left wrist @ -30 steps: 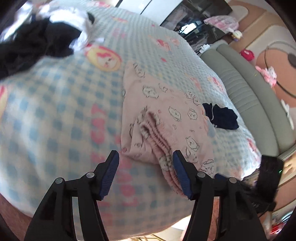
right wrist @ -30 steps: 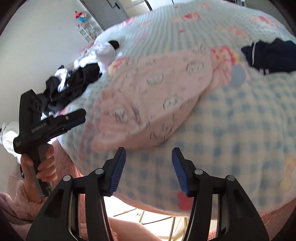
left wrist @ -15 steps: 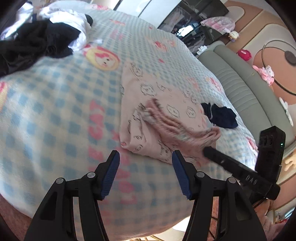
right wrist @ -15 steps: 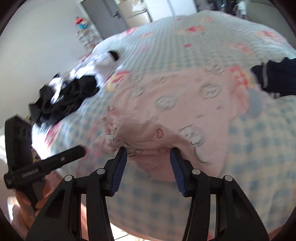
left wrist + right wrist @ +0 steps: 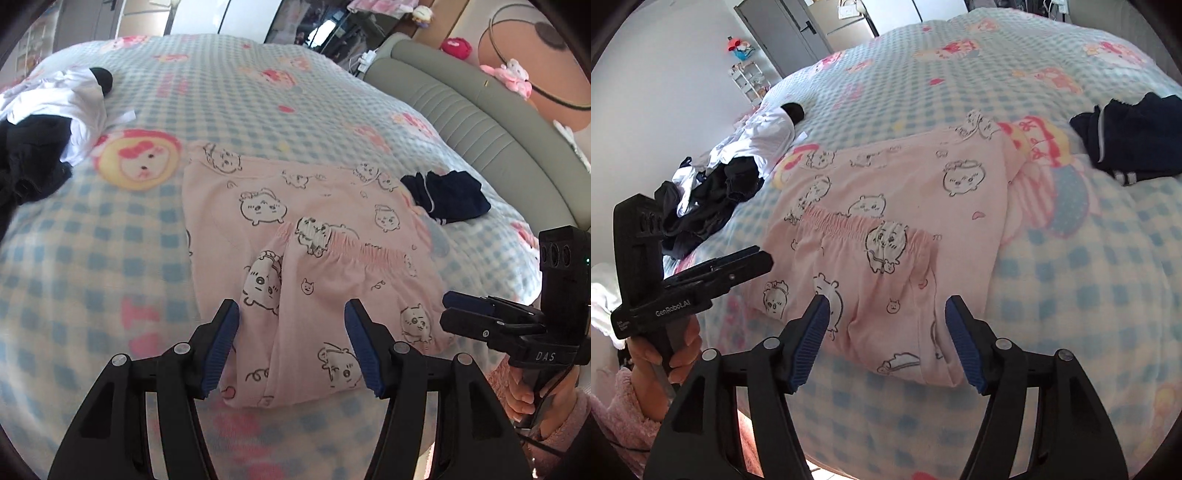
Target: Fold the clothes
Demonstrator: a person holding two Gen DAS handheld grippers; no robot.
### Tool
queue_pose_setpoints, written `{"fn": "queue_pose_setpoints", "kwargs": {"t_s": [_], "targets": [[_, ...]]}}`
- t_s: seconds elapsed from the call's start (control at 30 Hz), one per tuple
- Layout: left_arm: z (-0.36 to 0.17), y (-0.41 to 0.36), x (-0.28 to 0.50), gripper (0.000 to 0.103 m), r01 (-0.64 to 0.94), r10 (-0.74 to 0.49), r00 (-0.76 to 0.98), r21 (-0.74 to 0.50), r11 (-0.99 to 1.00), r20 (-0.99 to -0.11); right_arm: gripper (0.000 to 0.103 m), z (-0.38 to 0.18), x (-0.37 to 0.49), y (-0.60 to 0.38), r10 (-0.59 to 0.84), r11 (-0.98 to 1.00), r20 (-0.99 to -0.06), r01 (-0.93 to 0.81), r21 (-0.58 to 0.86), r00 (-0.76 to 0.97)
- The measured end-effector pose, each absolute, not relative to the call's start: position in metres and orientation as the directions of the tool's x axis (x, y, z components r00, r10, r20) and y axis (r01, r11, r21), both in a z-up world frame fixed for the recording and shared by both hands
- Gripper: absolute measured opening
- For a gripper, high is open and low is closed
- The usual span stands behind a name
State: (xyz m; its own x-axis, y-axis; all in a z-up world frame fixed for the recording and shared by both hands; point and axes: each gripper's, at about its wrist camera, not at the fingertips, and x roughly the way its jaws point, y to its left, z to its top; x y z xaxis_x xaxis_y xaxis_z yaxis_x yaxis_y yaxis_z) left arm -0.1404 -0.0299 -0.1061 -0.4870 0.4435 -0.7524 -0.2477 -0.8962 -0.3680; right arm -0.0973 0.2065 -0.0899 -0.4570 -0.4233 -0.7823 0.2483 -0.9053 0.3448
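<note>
A: Nearest, both grippers, left point(image 5: 291, 341) and right point(image 5: 886, 338), gape wide, holding nothing.

B: And the pants point(image 5: 314, 266)?

A: Just beyond, on the bed point(image 5: 92, 240), near its edge, waistband point(image 5: 857, 223) doubled over the legs.

B: Risk?

A: Probably pinching only one layer, undoing the fold, or dragging them off. Farther back: navy garment point(image 5: 447, 199), dark pile point(image 5: 709, 199).

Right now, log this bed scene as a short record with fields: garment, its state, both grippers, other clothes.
garment: pink cartoon-print pajama pants on the checkered bedspread
state: folded over, elastic waistband lying on top
left gripper: jaws open, holding nothing, above the near edge of the pants
right gripper: jaws open, holding nothing, above the near edge
other clothes: navy garment beside the pants; black and white pile at the far side
</note>
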Motion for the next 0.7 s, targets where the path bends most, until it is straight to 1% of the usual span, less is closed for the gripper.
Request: {"fn": "queue_pose_setpoints", "kwargs": {"t_s": [0.03, 0.07, 0.1, 0.13, 0.17, 0.2, 0.27, 0.33, 0.4, 0.43, 0.47, 0.5, 0.53, 0.6, 0.63, 0.67, 0.7], "targets": [[-0.113, -0.03, -0.142, 0.058, -0.241, 0.452, -0.47, -0.382, -0.892, -0.758, 0.067, -0.092, -0.098, 0.204, -0.43, -0.902, -0.779, 0.261, 0.345, -0.456], [-0.12, -0.031, -0.143, 0.046, -0.23, 0.464, -0.453, -0.404, -0.886, -0.761, 0.066, -0.093, -0.098, 0.202, -0.437, -0.898, -0.776, 0.273, 0.346, -0.455], [-0.126, -0.033, -0.144, 0.043, -0.218, 0.477, -0.437, -0.425, -0.879, -0.763, 0.054, -0.095, -0.099, 0.199, -0.444, -0.894, -0.773, 0.286, 0.346, -0.453], [-0.13, -0.038, -0.145, 0.039, -0.206, 0.497, -0.428, -0.454, -0.867, -0.755, 0.05, -0.097, -0.099, 0.197, -0.451, -0.889, -0.769, 0.299, 0.346, -0.452], [-0.131, -0.045, -0.144, 0.034, -0.193, 0.523, -0.427, -0.491, -0.849, -0.737, 0.05, -0.099, -0.1, 0.194, -0.458, -0.885, -0.766, 0.311, 0.346, -0.451], [-0.131, -0.051, -0.144, 0.032, -0.187, 0.542, -0.429, -0.516, -0.836, -0.723, 0.05, -0.098, -0.101, 0.192, -0.454, -0.885, -0.767, 0.323, 0.334, -0.452], [-0.122, -0.053, -0.141, 0.032, -0.202, 0.531, -0.459, -0.498, -0.843, -0.712, 0.05, -0.094, -0.108, 0.188, -0.421, -0.9, -0.78, 0.324, 0.293, -0.462], [-0.111, -0.053, -0.137, 0.033, -0.22, 0.51, -0.495, -0.466, -0.857, -0.704, 0.057, -0.097, -0.118, 0.189, -0.407, -0.907, -0.796, 0.298, 0.296, -0.448], [-0.102, -0.048, -0.139, 0.035, -0.24, 0.489, -0.517, -0.429, -0.871, -0.703, 0.057, -0.098, -0.124, 0.193, -0.395, -0.916, -0.807, 0.257, 0.309, -0.438], [-0.099, -0.043, -0.142, 0.039, -0.255, 0.483, -0.52, -0.411, -0.875, -0.705, 0.058, -0.098, -0.126, 0.193, -0.396, -0.916, -0.808, 0.25, 0.314, -0.437], [-0.096, -0.038, -0.145, 0.04, -0.273, 0.48, -0.518, -0.394, -0.877, -0.708, 0.062, -0.097, -0.127, 0.193, -0.405, -0.912, -0.802, 0.257, 0.32, -0.439], [-0.095, -0.033, -0.148, 0.04, -0.29, 0.478, -0.515, -0.38, -0.879, -0.712, 0.069, -0.095, -0.128, 0.193, -0.414, -0.908, -0.797, 0.264, 0.326, -0.441], [-0.096, -0.028, -0.153, 0.041, -0.303, 0.478, -0.503, -0.371, -0.878, -0.72, 0.07, -0.096, -0.129, 0.192, -0.415, -0.907, -0.798, 0.269, 0.324, -0.438], [-0.109, -0.016, -0.167, 0.043, -0.323, 0.494, -0.419, -0.383, -0.866, -0.762, 0.07, -0.105, -0.135, 0.19, -0.401, -0.911, -0.82, 0.268, 0.312, -0.409], [-0.114, -0.013, -0.171, 0.041, -0.319, 0.499, -0.388, -0.396, -0.861, -0.775, 0.07, -0.106, -0.136, 0.191, -0.398, -0.914, -0.821, 0.258, 0.313, -0.41], [-0.116, -0.013, -0.174, 0.033, -0.304, 0.503, -0.372, -0.41, -0.86, -0.78, 0.067, -0.105, -0.134, 0.192, -0.397, -0.916, -0.813, 0.248, 0.317, -0.427], [-0.117, -0.013, -0.176, 0.028, -0.289, 0.507, -0.357, -0.424, -0.859, -0.785, 0.067, -0.101, -0.132, 0.193, -0.411, -0.91, -0.797, 0.253, 0.329, -0.442]]}}
